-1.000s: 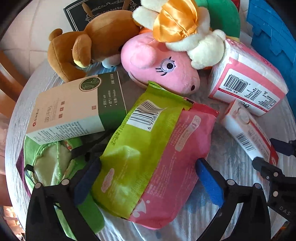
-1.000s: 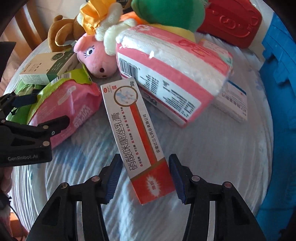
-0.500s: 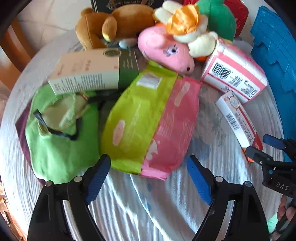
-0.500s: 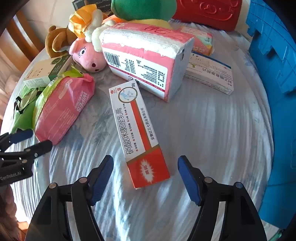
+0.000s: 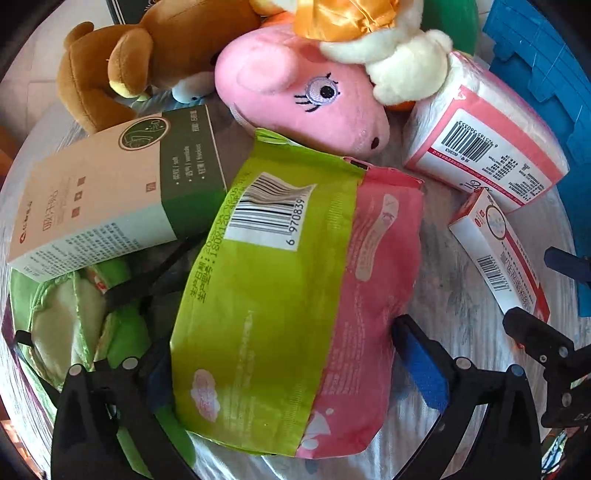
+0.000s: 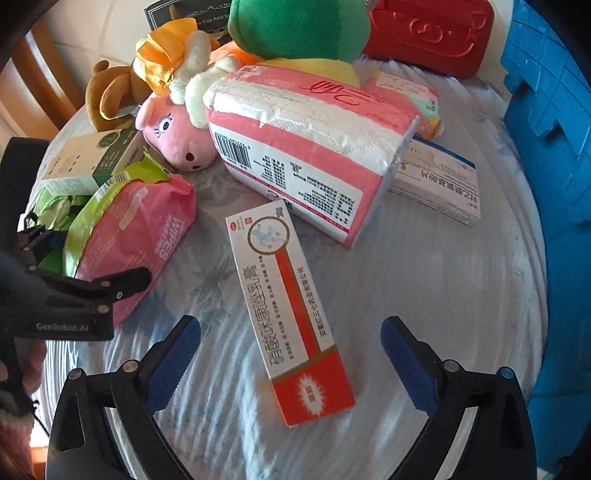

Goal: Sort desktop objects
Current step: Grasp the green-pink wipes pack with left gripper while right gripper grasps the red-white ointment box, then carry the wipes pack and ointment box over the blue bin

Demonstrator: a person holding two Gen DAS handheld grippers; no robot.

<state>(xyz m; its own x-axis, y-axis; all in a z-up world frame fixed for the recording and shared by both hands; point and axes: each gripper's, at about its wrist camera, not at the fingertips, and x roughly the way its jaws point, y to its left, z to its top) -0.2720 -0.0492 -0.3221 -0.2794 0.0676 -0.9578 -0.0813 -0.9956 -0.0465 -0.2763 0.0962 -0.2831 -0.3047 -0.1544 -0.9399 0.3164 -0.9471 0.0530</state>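
A green and pink wipes pack lies flat on the table between the fingers of my left gripper. Its jaws are opening and stand one on each side of the pack, close to its edges without squeezing it. A red and white ointment box lies on the cloth between the fingers of my right gripper. Those jaws are opening too, with wide gaps to the box on both sides. The right wrist view shows the left gripper's finger beside the wipes pack.
A pink pig plush, brown bear, beige and green box and green pouch crowd the left. A pink tissue pack, white medicine box and red case lie behind. A blue crate borders the right.
The left gripper pulled back from the wipes pack, then came down around it again. The right jaws, close against the ointment box before, have spread wide; the box lies on the cloth.
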